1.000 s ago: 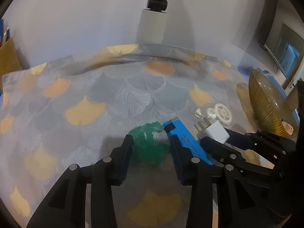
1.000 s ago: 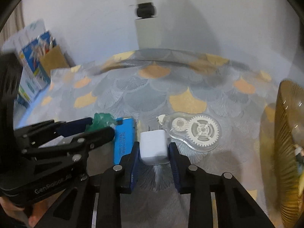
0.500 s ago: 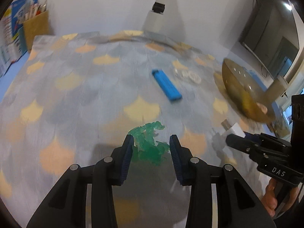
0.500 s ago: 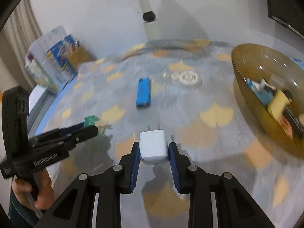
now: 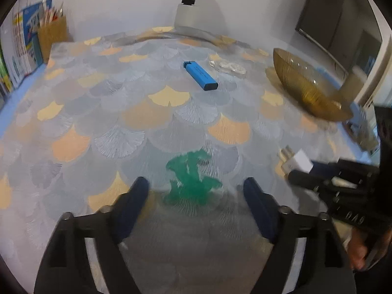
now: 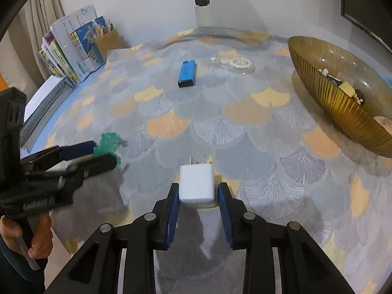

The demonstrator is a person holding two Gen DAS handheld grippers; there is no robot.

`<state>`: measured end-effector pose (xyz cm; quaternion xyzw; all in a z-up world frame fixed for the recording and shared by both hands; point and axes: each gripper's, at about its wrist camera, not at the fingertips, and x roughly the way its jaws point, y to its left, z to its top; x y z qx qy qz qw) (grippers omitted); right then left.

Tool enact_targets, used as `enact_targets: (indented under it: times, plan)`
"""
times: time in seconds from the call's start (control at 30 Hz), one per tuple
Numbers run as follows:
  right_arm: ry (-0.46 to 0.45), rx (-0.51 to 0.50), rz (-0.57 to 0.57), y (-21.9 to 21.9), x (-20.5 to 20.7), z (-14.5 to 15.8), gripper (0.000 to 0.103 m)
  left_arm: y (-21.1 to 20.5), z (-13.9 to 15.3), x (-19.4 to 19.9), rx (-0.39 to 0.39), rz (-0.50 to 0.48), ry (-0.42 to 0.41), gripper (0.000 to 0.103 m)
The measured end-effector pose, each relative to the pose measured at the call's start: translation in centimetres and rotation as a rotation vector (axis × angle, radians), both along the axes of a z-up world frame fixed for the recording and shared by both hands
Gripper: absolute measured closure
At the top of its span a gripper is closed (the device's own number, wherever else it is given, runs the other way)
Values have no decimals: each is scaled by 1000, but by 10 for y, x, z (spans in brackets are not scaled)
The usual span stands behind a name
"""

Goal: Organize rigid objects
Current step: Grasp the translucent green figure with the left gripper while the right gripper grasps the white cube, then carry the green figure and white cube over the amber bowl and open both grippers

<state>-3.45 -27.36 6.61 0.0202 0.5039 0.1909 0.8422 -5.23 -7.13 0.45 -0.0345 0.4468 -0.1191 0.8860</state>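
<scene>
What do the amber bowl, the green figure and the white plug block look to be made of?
Bowl: likely glass or clear plastic; translucent amber, ribbed wall, bright glints.
Green figure: probably translucent plastic or resin; light passes through its uneven shape, though motion blur limits detail.
White plug block: smooth opaque plastic with a slight sheen; metal prongs show in the left wrist view.

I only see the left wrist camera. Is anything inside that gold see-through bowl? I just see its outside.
Observer: Yes. The right wrist view looks into the amber ribbed glass bowl. Several small things lie there, and one is a pale yellow block.
Operator: Is the white plastic cube really pinched?
Observer: The right claw has a blue pad against each side of it.
Operator: What's the shiny thing behind the blue rectangular lighter?
Observer: A clear plastic case with two white toothed wheels inside.
</scene>
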Motion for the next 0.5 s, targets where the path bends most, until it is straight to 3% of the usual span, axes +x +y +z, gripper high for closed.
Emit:
enact_targets:
  times: [0.13, 0.23, 0.33, 0.37, 0.43, 0.5]
  plan:
    - [8, 34, -2, -3, 1, 0, 62, -2, -2, -3, 42, 4, -20, 24]
    - [3, 42, -18, 0, 3, -1, 61, -4, -3, 0, 55, 21, -27, 26]
    - [-15, 34, -35, 1, 3, 0, 61, -12, -3, 1, 112, 32, -45, 47]
    - [-27, 25, -38, 3, 2, -1, 62, -14, -2, 1, 106, 14, -49, 61]
    - [-49, -5, -41, 5, 1, -1, 76, -15, 2, 0, 96, 9, -62, 64]
    - [-72, -33, -35, 7, -1, -1, 76, -20, 11, -2, 114, -1, -99, 64]
